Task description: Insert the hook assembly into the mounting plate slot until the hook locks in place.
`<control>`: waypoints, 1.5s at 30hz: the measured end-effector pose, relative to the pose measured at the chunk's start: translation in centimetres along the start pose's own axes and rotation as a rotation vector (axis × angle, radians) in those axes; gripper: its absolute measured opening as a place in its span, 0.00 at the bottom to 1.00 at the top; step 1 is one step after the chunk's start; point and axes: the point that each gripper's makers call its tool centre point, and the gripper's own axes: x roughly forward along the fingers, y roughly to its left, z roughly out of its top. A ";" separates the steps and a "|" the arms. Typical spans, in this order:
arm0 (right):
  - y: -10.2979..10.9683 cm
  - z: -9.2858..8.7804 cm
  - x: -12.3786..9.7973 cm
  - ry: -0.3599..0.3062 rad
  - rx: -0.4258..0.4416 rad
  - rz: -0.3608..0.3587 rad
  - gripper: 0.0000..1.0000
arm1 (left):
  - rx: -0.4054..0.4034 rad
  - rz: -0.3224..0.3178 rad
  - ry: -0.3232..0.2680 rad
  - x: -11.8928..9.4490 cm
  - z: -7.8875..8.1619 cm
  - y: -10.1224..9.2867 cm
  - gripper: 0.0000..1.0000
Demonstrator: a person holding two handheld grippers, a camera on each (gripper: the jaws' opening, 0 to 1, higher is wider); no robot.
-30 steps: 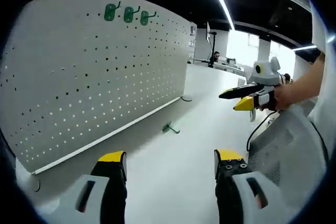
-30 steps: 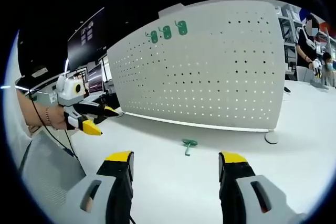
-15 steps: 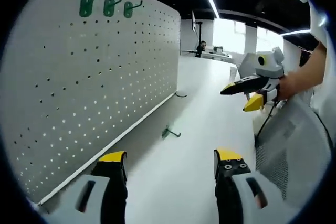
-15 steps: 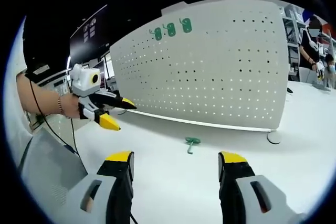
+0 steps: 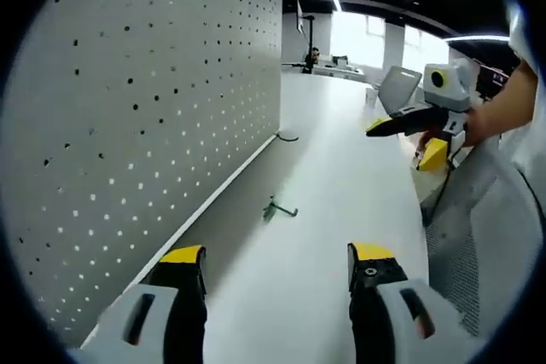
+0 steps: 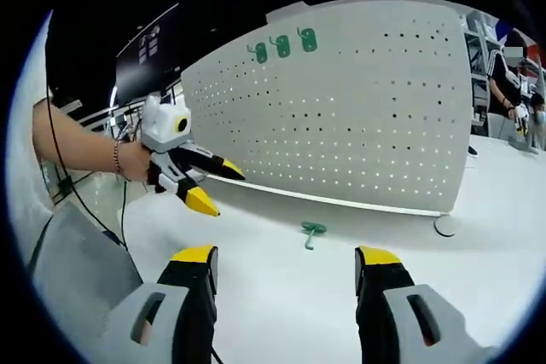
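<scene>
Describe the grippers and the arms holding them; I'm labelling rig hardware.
Both the left gripper and the right gripper have black jaws tipped yellow on grey-white bodies. A thin black cable trails the left; its wrist wears a bracelet.

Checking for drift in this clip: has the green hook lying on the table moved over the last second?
No. In the right gripper view the loose green hook lies at the same spot on the table, in front of the pegboard, untouched; only the cameras moved.
</scene>
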 end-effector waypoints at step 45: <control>-0.8 -0.5 0.0 0.010 0.055 -0.020 0.63 | 0.287 -0.205 0.250 8.0 0.6 0.6 0.67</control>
